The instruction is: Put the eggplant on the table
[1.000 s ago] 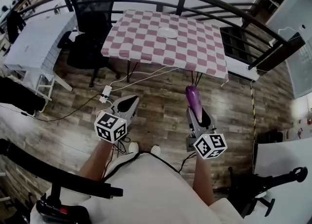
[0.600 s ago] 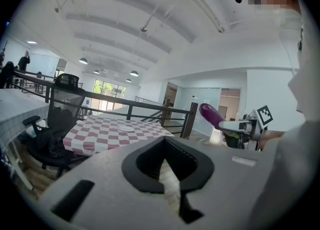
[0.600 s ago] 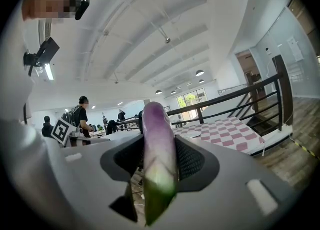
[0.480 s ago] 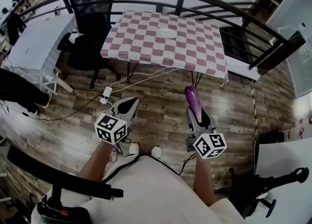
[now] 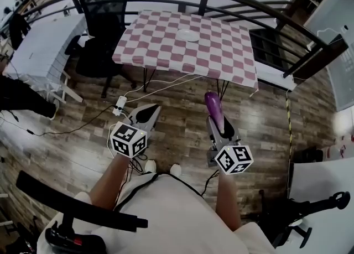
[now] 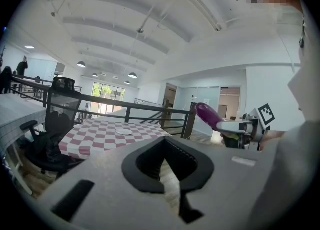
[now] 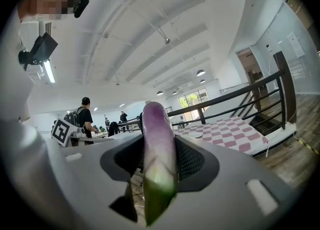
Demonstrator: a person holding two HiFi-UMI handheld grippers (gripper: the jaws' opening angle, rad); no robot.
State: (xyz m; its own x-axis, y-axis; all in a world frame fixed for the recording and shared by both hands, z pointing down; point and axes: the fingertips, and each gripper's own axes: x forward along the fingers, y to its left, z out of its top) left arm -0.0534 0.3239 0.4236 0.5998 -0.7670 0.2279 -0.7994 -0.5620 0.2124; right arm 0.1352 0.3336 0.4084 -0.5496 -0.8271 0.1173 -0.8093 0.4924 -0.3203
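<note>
Purple eggplant (image 5: 214,110) clamped between the pads of the right gripper (image 5: 219,127), green stem end nearest that gripper's camera (rounded tip poking out past the jaws). Held in the air over the wooden floor (image 5: 182,131), well short of the checked table (image 5: 160,42). Left gripper (image 5: 148,112) alongside, jaws closed to a point, nothing between. White plate (image 5: 187,35) on the table.

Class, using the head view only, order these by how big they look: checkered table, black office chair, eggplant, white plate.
1. checkered table
2. black office chair
3. eggplant and white plate: similar apparent size, and the eggplant is much nearer the camera, so unranked.
</note>
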